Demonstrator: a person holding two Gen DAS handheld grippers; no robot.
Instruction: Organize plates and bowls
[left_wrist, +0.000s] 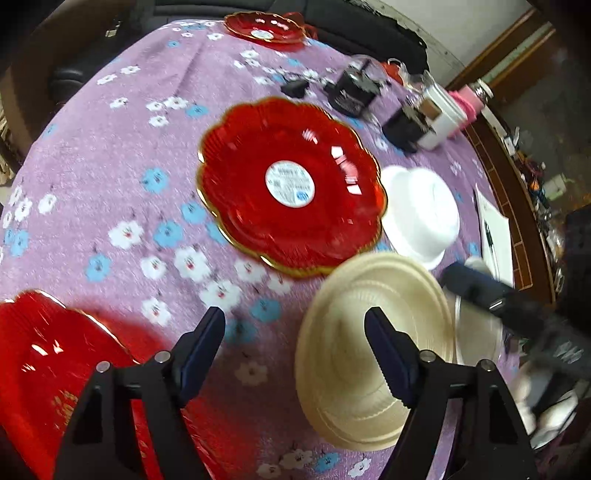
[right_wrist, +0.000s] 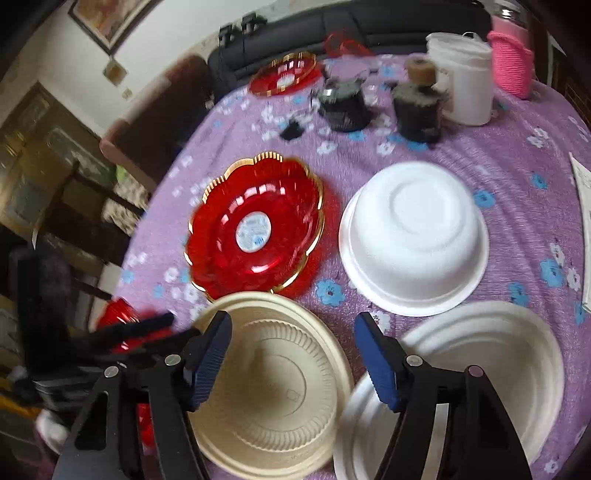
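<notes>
Gripper-wise, my right gripper (right_wrist: 291, 350) and left gripper (left_wrist: 295, 343) both hang spread, pinching nothing. They straddle opposite edges of the cream bowl (right_wrist: 273, 384) on the counter (right_wrist: 498, 147), beside the red plate (right_wrist: 255, 229), I guess for stacking.

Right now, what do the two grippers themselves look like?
Both look alike. The left gripper and the right gripper each have a black, angular frame with cut-out openings, round silver pivot pins, and two dark blue fingers with ribbed inner pads. No cables or markings are visible.
</notes>
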